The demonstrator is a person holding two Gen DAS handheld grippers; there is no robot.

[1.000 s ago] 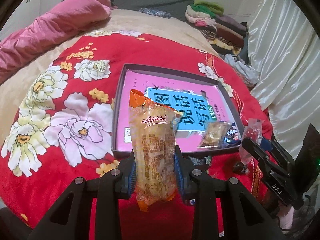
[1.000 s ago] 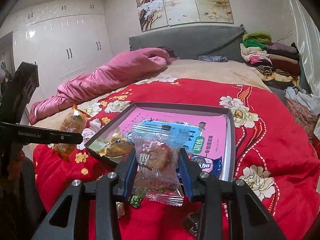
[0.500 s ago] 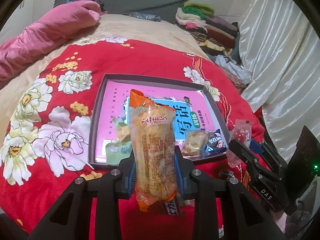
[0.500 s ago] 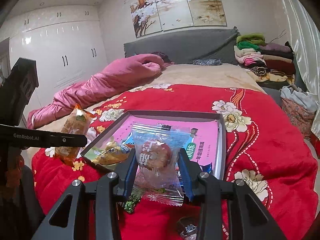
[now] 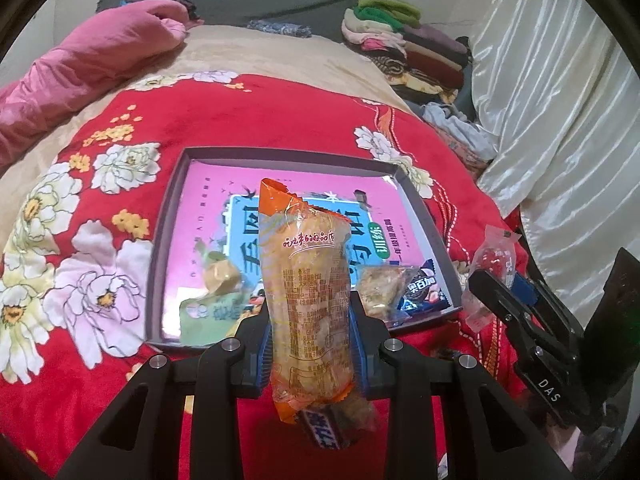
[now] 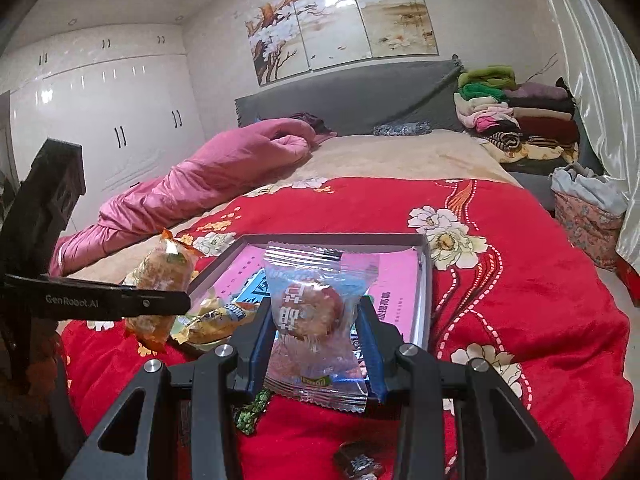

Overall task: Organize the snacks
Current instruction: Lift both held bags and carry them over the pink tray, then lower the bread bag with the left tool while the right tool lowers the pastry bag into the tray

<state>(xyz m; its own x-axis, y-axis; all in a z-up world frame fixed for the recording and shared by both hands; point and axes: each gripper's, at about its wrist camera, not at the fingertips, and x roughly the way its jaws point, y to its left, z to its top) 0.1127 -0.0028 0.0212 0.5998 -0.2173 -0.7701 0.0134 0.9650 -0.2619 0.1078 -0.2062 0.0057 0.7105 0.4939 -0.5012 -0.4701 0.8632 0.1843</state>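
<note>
Left gripper [image 5: 311, 334] is clamping a tall orange snack packet [image 5: 308, 280] upright between its blue pads, holding it over the near edge of the dark-rimmed tray [image 5: 168, 216]. Right gripper [image 6: 316, 334] is squeezing a clear-wrapped round pastry [image 6: 310, 308] the same way, also at the tray's near edge. The tray is sitting on the red floral blanket [image 5: 260, 120] with a pink-and-blue book cover [image 5: 208, 200] lining its floor. Lying inside it: a green-and-yellow packet [image 5: 216, 284] at the near left, a crumbly biscuit pack [image 5: 380, 284] and a dark blue Oreo-style pack [image 5: 420, 290] together at the near right corner. Still loose on the blanket near the grippers: a blue-labelled bar [image 5: 324, 430] under the orange packet, a small green wrapper [image 6: 250, 412], and a dark wrapped candy [image 6: 358, 460]. A pink duvet [image 6: 208, 176] is bunching along the far left of the bed; folded clothes [image 6: 516, 120] are stacking up at the headboard.
</note>
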